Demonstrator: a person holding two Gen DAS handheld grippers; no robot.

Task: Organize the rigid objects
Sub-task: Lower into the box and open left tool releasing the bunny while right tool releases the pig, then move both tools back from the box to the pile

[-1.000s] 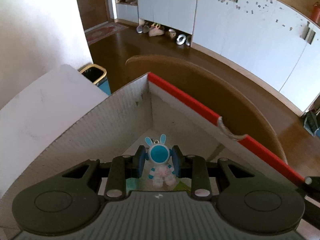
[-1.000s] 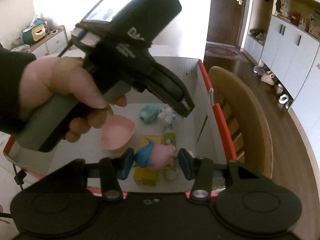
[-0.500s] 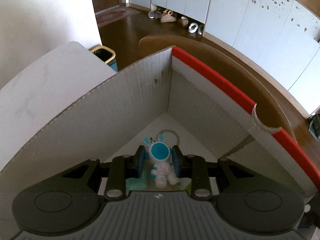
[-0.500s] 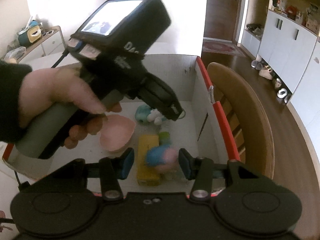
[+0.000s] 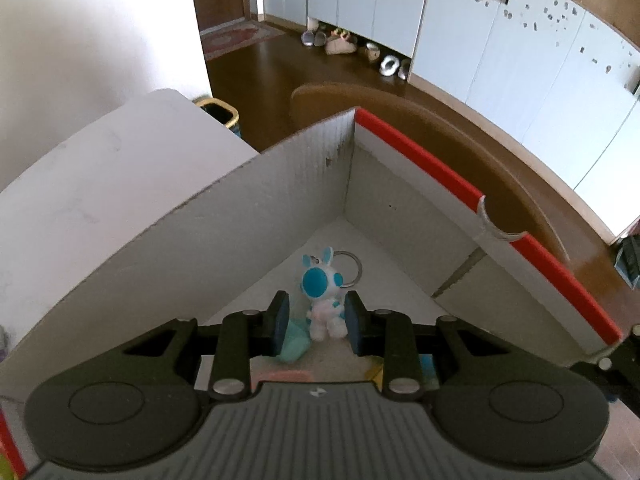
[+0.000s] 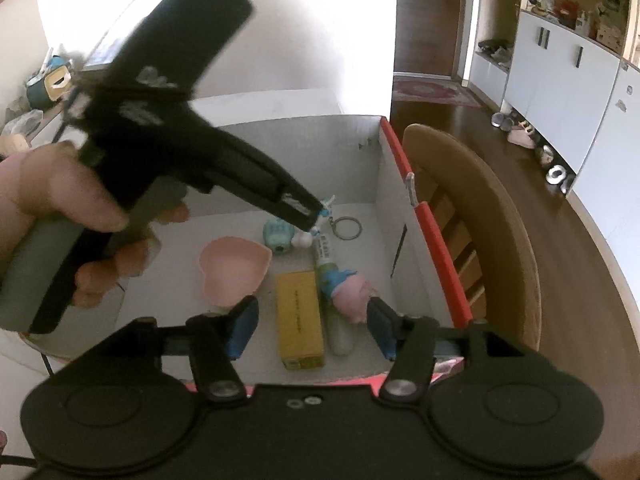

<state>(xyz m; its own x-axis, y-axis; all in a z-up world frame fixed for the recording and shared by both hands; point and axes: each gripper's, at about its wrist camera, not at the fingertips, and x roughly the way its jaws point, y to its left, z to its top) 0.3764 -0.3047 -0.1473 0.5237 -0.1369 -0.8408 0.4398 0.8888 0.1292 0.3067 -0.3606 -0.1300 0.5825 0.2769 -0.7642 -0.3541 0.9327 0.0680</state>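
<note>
A blue-and-white bunny keychain [image 5: 322, 300] rests on the floor of the cardboard box [image 5: 200, 260], near its corner, with its ring [image 5: 348, 266] lying flat. My left gripper [image 5: 318, 326] straddles its body with narrow jaws. The head is past the pads and a gap shows at the left pad. From the right wrist, the left gripper [image 6: 312, 218] hides most of the bunny. My right gripper [image 6: 312, 330] hangs over the box with its jaws opening and nothing between them. A pink-and-blue figure [image 6: 352, 292] lies on the floor below, beside the right finger.
In the box [image 6: 380, 168] lie a pink heart-shaped dish [image 6: 234, 272], a yellow carton [image 6: 300, 320], a teal toy [image 6: 278, 236] and a white-green tube [image 6: 326, 256]. A wooden chair [image 6: 480, 240] stands against the red-edged side. A hand [image 6: 52, 192] holds the left gripper.
The pink-and-blue figure dropped out of my right gripper onto the box floor and those jaws widened. The bunny slid forward out of the left pads' hold on its head.
</note>
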